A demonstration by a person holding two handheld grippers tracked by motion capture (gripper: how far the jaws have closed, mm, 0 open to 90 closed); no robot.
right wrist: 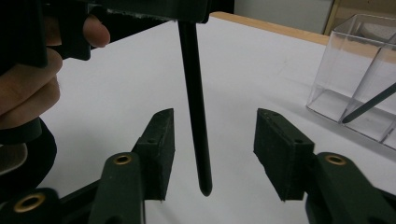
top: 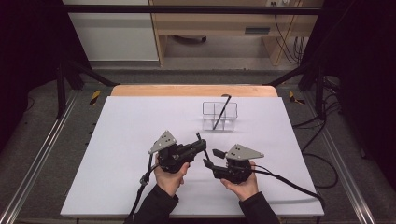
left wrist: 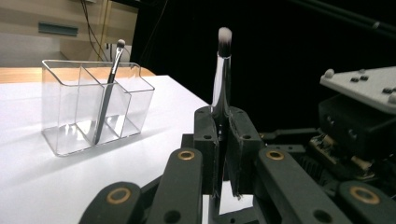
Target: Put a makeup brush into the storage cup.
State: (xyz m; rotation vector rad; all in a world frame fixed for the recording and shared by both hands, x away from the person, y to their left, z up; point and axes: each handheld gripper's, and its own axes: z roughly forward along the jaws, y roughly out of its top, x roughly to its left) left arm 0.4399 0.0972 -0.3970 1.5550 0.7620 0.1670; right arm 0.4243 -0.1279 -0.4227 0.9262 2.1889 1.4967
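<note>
Near the front edge of the white worktop (top: pixel 121 140), slightly right of its middle, the left gripper (top: pixel 201 145) is clamping a makeup brush (left wrist: pixel 221 84) between its pads, bristles pointing up and the dark handle hanging straight down toward the sheet. Holding it upright like this is probably keeping the tip clean and the brush ready to drop, handle first, into a holder. Just beside it, the right gripper (top: pixel 211 157) is standing about half open, its jaws flanking the lower handle (right wrist: pixel 196 116) without pressing on it; by the look of it, this is a hand-over in which the left gripper is taking the whole load. A person's hands (top: pixel 170 179) are wrapping both tools from below, cables trailing off toward the front corners.

Farther back, toward the rear edge and right of centre, a clear organiser (top: pixel 219 115) with three compartments is sitting on the sheet, well apart from both grippers. A second brush (left wrist: pixel 107 93) is leaning in its middle compartment, bristles up, which suggests where the held brush is headed. Beyond the worktop, wooden furniture (top: pixel 210 28) and loose wiring (top: pixel 289 42) are standing against the far wall.
</note>
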